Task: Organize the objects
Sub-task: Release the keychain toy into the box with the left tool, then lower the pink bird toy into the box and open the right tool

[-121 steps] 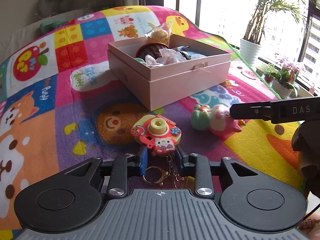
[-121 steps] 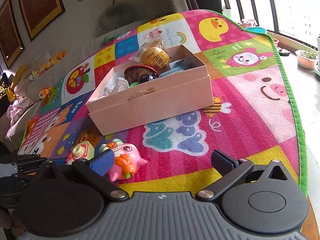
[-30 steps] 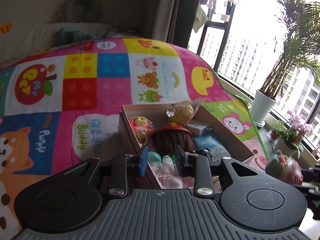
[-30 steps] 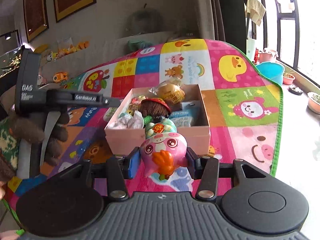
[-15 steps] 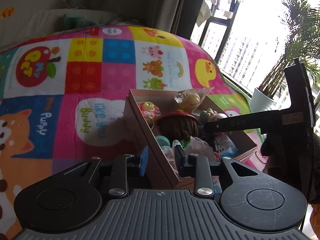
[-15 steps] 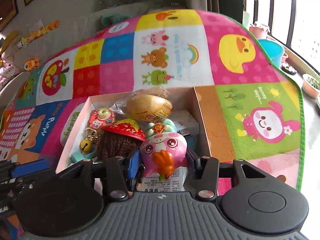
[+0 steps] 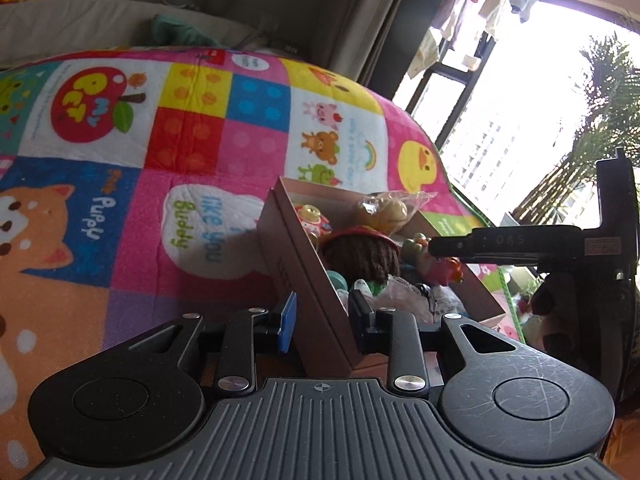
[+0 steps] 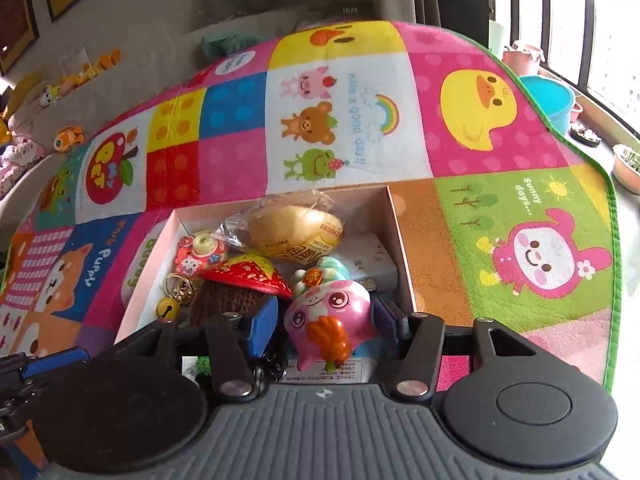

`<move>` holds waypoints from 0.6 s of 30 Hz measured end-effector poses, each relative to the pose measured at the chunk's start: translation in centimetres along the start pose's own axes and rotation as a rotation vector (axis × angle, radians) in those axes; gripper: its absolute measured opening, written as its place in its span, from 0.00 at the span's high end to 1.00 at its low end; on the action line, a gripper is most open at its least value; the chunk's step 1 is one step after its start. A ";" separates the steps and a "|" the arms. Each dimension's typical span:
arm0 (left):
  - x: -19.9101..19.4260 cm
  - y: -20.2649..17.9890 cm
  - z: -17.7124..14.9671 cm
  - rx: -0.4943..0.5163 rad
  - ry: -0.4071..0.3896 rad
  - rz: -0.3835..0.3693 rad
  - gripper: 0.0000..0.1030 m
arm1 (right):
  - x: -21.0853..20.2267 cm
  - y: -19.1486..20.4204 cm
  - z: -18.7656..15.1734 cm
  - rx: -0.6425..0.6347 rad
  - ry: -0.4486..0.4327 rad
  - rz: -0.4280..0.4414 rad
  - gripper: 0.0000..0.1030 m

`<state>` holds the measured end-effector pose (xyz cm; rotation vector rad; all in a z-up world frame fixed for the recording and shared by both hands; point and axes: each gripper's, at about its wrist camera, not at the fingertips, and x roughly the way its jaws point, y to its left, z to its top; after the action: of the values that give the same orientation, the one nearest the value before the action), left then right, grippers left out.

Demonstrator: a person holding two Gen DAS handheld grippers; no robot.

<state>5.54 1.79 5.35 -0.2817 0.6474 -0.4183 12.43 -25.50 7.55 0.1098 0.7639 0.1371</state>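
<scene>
Half a second ago the right gripper (image 8: 324,326) hung higher over the pink box (image 8: 400,240); now it has sunk among the contents, and its fingers have parted, so the pig toy (image 8: 328,324) sits between them, tilted, with gaps on both sides, resting on the papers and trinkets beneath rather than being held. Lowering it that far before release probably keeps it from bouncing out. The left gripper (image 7: 322,318) has meanwhile slid to the box's near wall (image 7: 316,280), its half-open fingers straddling that wall without visibly pinching it (likely to steady the box). Already inside lie the camera keyring (image 8: 198,254), a wrapped bun (image 8: 296,236) and a brown knitted toy (image 7: 362,258). The mat (image 8: 240,152) around the box shows no loose toys.
</scene>
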 end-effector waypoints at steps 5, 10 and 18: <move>-0.7 -1.0 -0.3 0.015 -0.008 -0.016 0.70 | -0.8 -0.6 1.6 0.061 -0.055 0.005 0.49; -1.8 -1.6 -0.9 0.038 -0.012 -0.018 0.70 | 1.5 -0.3 4.5 0.153 -0.093 0.006 0.49; -2.1 -0.6 -1.8 0.049 0.014 -0.053 0.70 | 6.0 1.6 5.4 0.087 0.011 0.014 0.61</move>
<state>2.66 2.00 5.31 -0.2494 0.6433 -0.4863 20.37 -23.24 7.60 0.1972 0.7801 0.1176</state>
